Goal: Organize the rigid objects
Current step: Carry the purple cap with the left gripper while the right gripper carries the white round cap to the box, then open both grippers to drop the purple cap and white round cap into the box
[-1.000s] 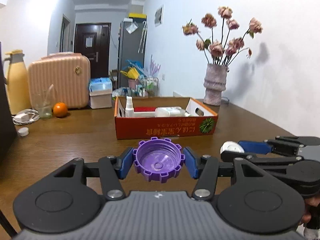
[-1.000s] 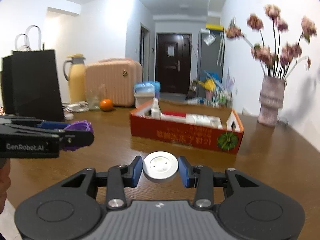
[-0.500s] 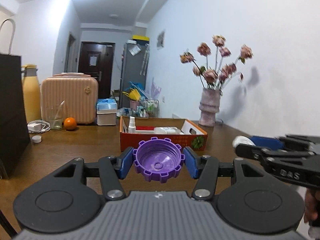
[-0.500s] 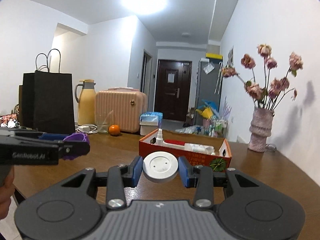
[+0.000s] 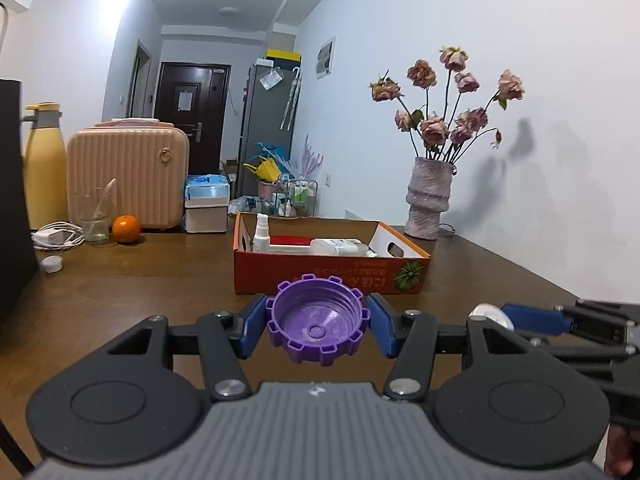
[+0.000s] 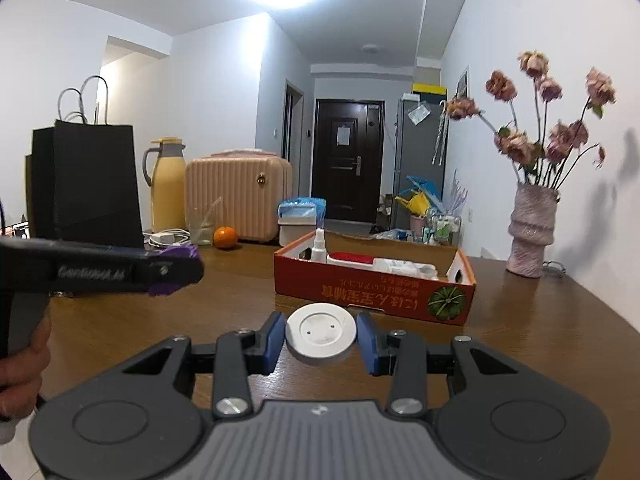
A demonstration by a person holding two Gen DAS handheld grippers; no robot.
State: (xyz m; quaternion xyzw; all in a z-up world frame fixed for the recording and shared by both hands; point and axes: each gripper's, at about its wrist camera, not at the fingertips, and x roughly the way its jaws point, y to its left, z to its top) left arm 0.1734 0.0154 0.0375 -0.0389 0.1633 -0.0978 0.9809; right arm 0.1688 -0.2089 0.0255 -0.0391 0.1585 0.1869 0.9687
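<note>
- Left claw pinches purple notched cap, open side up, above the counter.
- Right claw pinches white round lid, flat.
- Both in front of orange cardboard box w/ spray bottle inside.

A black paper bag with cord handles stands at the table's left edge, a yellow thermos jug just beside it. Next comes a ribbed pink suitcase. In front of the suitcase stand a clear glass with a stick leaning in it and an orange — the two just beside each other. A coiled white charger cable lies left of the glass, and a small white cap sits apart, nearer the camera. A blue-lidded tissue box stands right of the suitcase. At the far right, near the wall, a pale ridged vase holds dried pink roses. Beyond the brown wooden table — a dark door and a grey refrigerator.
</note>
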